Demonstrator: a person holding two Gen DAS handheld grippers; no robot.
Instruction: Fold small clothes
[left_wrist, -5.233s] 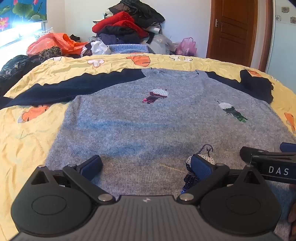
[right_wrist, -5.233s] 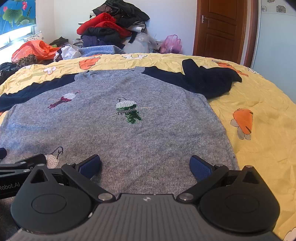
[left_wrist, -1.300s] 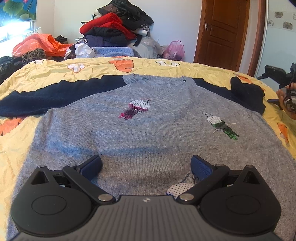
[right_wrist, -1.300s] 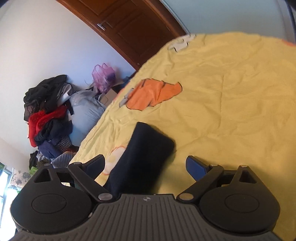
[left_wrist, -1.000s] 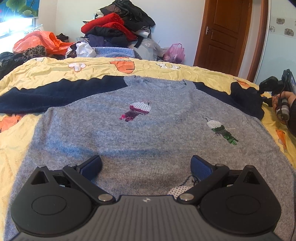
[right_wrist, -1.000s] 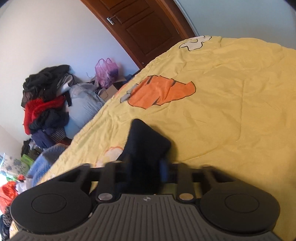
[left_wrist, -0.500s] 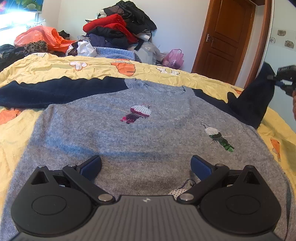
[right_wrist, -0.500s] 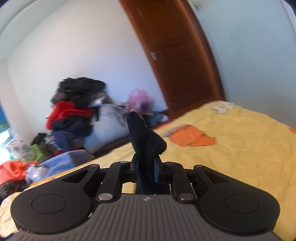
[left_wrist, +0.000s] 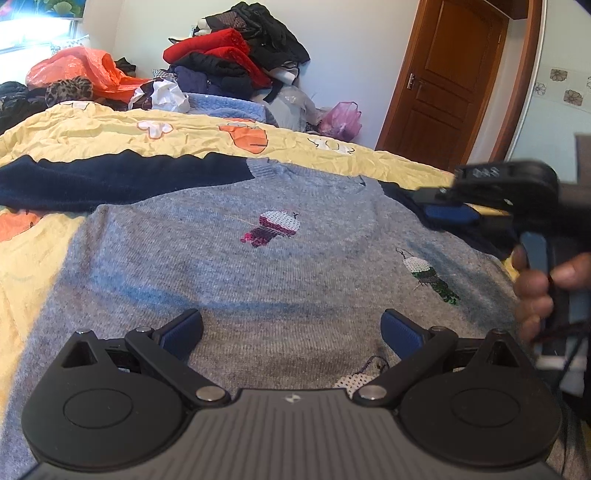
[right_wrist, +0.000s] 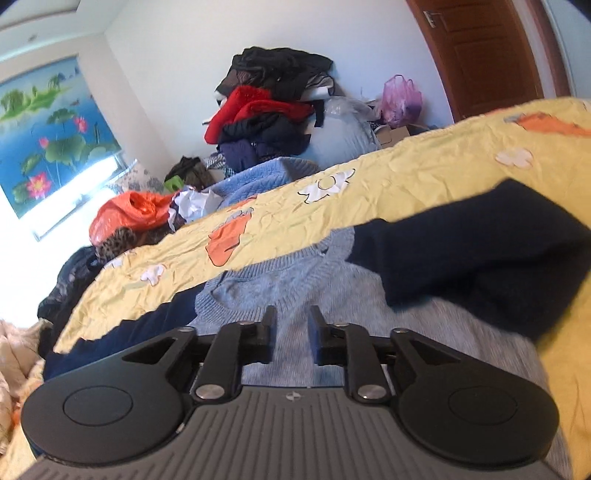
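Grey sweater (left_wrist: 258, 280), flat on bed (left_wrist: 110, 129); right gripper (right_wrist: 290, 332) jaws opening, empty, navy sleeve (right_wrist: 498, 258) dropped rightward—lay it squarely across chest; left gripper (left_wrist: 291, 328) jaws wide, empty.

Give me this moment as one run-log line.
step: first sleeve fold | right gripper: jaws opening, nothing between | navy sleeve: folded onto grey sweater | left gripper: open above hem

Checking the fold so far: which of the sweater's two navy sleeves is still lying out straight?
The left sleeve, stretched flat across the yellow bedspread. The other sleeve is doubled back toward the grey sweater.
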